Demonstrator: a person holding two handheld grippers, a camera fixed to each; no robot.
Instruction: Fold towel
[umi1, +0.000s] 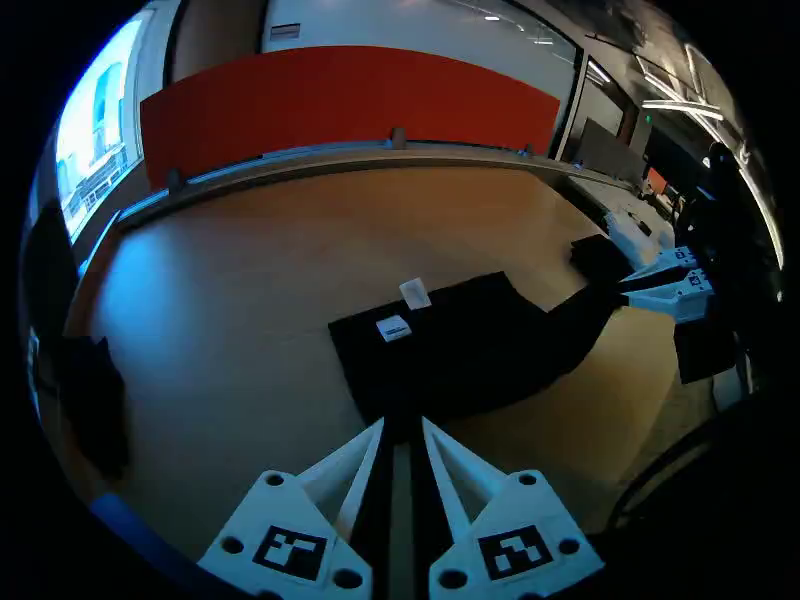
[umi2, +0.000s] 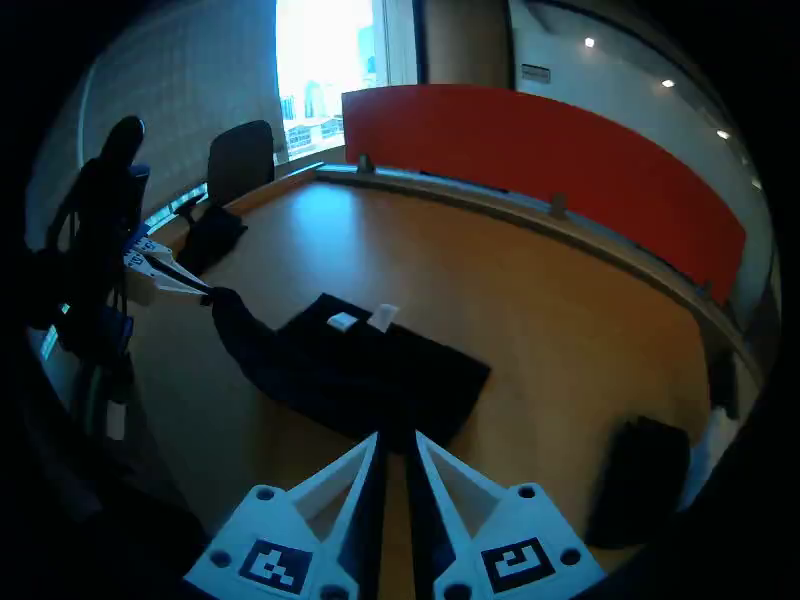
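Your left gripper (umi1: 402, 425) has its two white fingers drawn close together, nipping the near edge of the black cloth towel (umi1: 460, 350) right at their tips; the towel lies mostly flat on the pale wooden table (umi1: 250, 300), with two small white tags (umi1: 393, 327) on its top face; over in the right gripper view, your right gripper (umi2: 396, 437) shows the same grip, fingers pressed nearly together on the towel's edge where the cloth meets them; look to the right in the left gripper view and you see that right gripper far off, drawing one end of the towel out into a narrow, raised tongue; from the right gripper view the left gripper sits far off at the left, holding the other end up off the wood, the cloth sagging down to the flat part; both grippers are clamped on cloth, well apart, at opposite ends of the towel; a long red partition screen (umi1: 340, 100) runs along the table's far side; a bright window (umi2: 325, 70) and dark office chairs (umi2: 240, 160) stand beyond the table's corner.
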